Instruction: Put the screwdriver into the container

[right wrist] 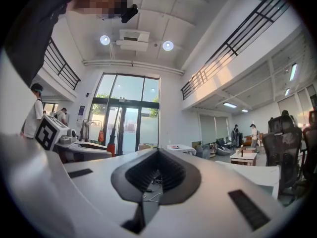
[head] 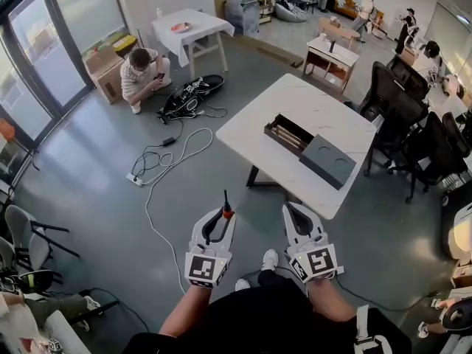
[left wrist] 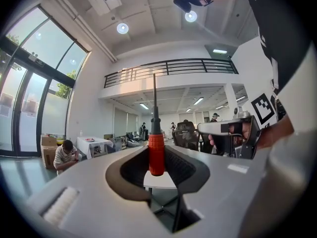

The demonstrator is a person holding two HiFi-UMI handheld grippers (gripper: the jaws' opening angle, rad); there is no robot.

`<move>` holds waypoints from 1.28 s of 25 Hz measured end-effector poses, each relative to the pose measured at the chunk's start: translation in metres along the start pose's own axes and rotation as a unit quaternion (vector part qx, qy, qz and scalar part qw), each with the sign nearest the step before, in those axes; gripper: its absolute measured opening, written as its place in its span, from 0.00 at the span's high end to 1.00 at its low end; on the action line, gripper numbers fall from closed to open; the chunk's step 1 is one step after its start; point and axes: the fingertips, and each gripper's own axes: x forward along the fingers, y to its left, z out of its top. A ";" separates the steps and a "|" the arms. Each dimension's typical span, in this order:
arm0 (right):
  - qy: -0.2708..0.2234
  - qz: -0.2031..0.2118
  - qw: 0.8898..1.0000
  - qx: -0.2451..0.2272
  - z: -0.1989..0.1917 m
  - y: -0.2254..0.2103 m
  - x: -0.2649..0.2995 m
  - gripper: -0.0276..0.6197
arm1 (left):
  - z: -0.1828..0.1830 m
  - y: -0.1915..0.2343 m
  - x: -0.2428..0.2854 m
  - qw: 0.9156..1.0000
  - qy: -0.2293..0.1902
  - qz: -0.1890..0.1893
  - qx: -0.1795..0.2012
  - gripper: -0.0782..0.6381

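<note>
A screwdriver (head: 226, 206) with a red handle (left wrist: 156, 152) and a thin dark shaft stands upright between the jaws of my left gripper (head: 220, 220), which is shut on the handle; the shaft points forward past the jaw tips. My right gripper (head: 293, 212) hangs beside it, shut with nothing between its jaws (right wrist: 157, 151). Both are held above the floor, short of the white table (head: 251, 124). On that table lies the container (head: 288, 133), a dark open box with a wooden inside, and its grey lid (head: 328, 161) lies next to it.
A person (head: 142, 72) crouches on the floor at the left by a black bag (head: 193, 91) and loose cables (head: 169, 153). Black office chairs (head: 413, 124) crowd the table's right side. A white-clothed table (head: 190, 28) stands behind.
</note>
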 end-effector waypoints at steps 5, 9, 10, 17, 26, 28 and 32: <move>-0.011 0.006 1.000 0.009 0.001 -0.038 0.028 0.95 | 0.006 0.010 0.043 1.000 0.002 0.009 0.007 0.75; -0.019 0.016 1.000 0.014 0.001 -0.067 0.051 0.95 | 0.012 0.021 0.076 1.000 -0.001 0.019 0.013 0.75; -0.021 0.021 0.999 0.011 0.001 -0.074 0.056 0.95 | 0.013 0.023 0.084 1.000 -0.001 0.024 0.011 0.75; -0.025 0.054 0.998 0.010 -0.001 -0.115 0.079 0.95 | 0.006 0.035 0.124 0.998 0.012 0.057 -0.018 0.75; -0.036 0.069 0.997 0.010 0.006 -0.139 0.105 0.95 | 0.021 0.053 0.149 0.997 0.008 0.080 -0.010 0.75; -0.035 0.068 0.997 0.009 0.005 -0.140 0.114 0.95 | 0.022 0.060 0.155 0.997 0.005 0.081 -0.010 0.75; -0.029 0.056 0.998 0.006 0.002 -0.144 0.137 0.95 | 0.018 0.082 0.172 0.997 0.013 0.082 0.001 0.75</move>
